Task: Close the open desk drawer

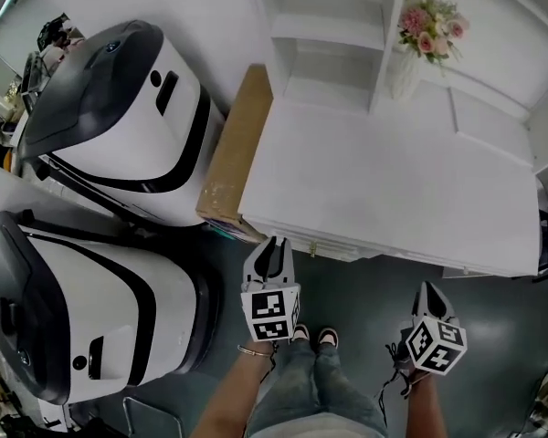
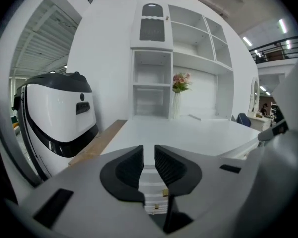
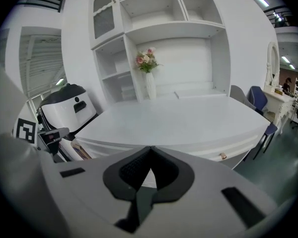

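White desk [image 1: 393, 181] on grey floor [image 1: 365, 290], left tongs [image 1: 272, 250] slightly apart and empty, right tongs [image 1: 428, 288] together.

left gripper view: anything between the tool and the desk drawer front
Nothing visible does. The left tool has its jaws apart and empty, and the white drawer front with its gold knob shows straight through the gap.

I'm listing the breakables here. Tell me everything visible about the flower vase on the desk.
The vase is tall, slim and white, seemingly glazed ceramic. It stands upright at the back of the white desk, close beside an upright panel of the shelf unit; whether they touch is unclear. It holds pink and cream flowers with green leaves.
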`<action>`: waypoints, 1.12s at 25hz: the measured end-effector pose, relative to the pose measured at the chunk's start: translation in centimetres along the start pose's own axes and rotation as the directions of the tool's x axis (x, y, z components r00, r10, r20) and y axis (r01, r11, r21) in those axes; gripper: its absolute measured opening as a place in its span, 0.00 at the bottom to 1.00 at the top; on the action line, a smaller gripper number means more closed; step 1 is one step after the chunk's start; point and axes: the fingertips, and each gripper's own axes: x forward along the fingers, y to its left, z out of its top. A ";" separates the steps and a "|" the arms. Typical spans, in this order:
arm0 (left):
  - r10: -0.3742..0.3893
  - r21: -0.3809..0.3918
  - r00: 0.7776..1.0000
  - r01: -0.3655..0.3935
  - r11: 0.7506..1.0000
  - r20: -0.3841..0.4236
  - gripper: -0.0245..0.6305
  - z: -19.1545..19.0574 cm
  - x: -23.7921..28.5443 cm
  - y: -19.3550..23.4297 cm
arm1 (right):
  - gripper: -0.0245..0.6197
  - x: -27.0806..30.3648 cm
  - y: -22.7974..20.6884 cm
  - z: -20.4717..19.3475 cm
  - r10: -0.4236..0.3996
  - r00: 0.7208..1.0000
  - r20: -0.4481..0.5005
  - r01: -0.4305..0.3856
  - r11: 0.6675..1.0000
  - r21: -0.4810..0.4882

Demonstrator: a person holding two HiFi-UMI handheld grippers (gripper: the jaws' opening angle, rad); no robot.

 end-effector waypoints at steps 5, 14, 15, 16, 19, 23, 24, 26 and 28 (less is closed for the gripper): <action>0.047 -0.066 0.998 -0.044 0.997 0.041 0.10 3.8 -4.1 0.9 | 0.05 -0.3 2.3 4.5 0.080 0.991 0.104 -0.072 0.994 -0.079; 0.041 -0.109 0.996 -0.032 0.994 0.082 0.07 6.3 -11.3 1.2 | 0.05 -4.5 5.4 8.4 0.158 0.956 0.248 -0.130 0.984 -0.123; 0.043 -0.097 0.996 -0.035 0.995 0.084 0.07 6.4 -11.6 1.4 | 0.05 -4.7 5.6 8.4 0.159 0.954 0.253 -0.132 0.984 -0.120; 0.046 -0.089 0.995 -0.038 0.995 0.084 0.07 6.5 -11.9 1.6 | 0.05 -4.9 5.9 8.4 0.161 0.953 0.258 -0.134 0.984 -0.119; 0.055 -0.088 0.995 -0.047 0.995 0.088 0.07 6.9 -12.2 2.4 | 0.05 -5.4 7.1 8.8 0.176 0.945 0.276 -0.146 0.981 -0.127; 0.061 -0.093 0.994 -0.052 0.994 0.095 0.07 7.4 -12.1 3.0 | 0.05 -5.8 8.6 9.4 0.196 0.937 0.289 -0.160 0.977 -0.142; 0.060 -0.094 0.993 -0.050 0.994 0.099 0.07 7.5 -12.1 3.1 | 0.05 -5.9 9.0 9.3 0.198 0.938 0.284 -0.159 0.975 -0.154; 0.056 -0.099 0.993 -0.046 0.994 0.107 0.07 7.7 -12.1 3.3 | 0.05 -6.1 9.5 9.2 0.196 0.941 0.275 -0.148 0.971 -0.186; 0.053 -0.104 0.992 -0.042 0.994 0.111 0.07 7.8 -12.0 3.4 | 0.05 -6.2 10.0 9.1 0.200 0.942 0.271 -0.151 0.970 -0.191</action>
